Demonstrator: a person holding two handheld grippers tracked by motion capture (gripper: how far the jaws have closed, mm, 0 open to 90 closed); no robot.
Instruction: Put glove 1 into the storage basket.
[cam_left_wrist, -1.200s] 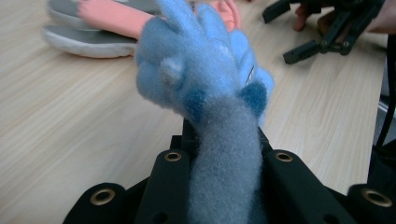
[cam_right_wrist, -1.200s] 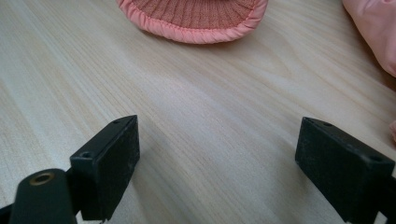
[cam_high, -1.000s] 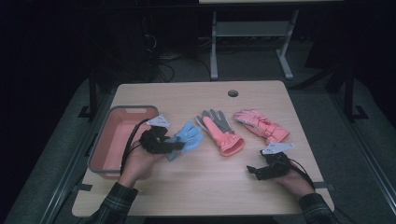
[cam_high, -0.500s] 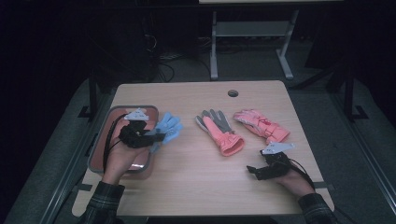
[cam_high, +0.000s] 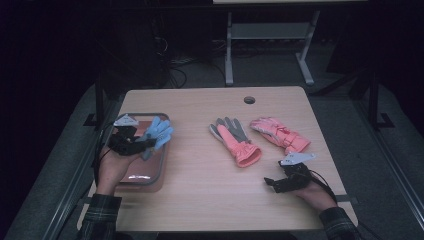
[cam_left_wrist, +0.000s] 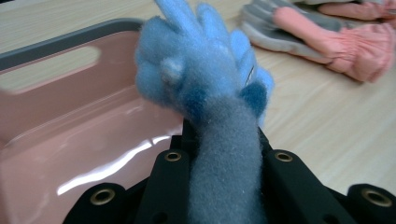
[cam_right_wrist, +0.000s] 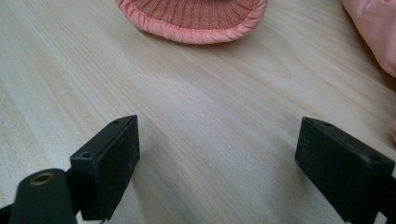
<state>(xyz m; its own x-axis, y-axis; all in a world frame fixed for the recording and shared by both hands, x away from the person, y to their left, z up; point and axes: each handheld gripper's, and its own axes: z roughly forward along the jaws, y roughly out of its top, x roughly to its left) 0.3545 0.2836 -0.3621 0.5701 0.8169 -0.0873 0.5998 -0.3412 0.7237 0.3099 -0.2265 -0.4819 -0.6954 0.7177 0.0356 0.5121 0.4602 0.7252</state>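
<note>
Right, we start at the left gripper (cam_high: 145, 145), clamped tight on the blue glove (cam_high: 157, 132), and we hold it above the pink tray (cam_high: 150, 177) by the desk's left edge. Along that gripper's own view we see the glove's (cam_left_wrist: 205, 88) grey-blue cuff pinched between the black jaws, its fuzzy fingers fanning up and away over the tray's (cam_left_wrist: 70, 130) glossy floor.

Over to the right gripper (cam_high: 270, 182), low near the front right corner of the desk (cam_high: 200, 200): its jaws stand wide apart with nothing between them, just bare wood grain (cam_right_wrist: 210, 140) below.

Moving outward, we spot the grey-and-coral glove (cam_high: 235, 140) lying flat around the middle of the desk, its ribbed cuff (cam_right_wrist: 196, 18) just ahead of our open right jaws. Beside it, toward the right edge, lies the pink glove (cam_high: 280, 135), close to its neighbour; whether they touch we can't tell.
</note>
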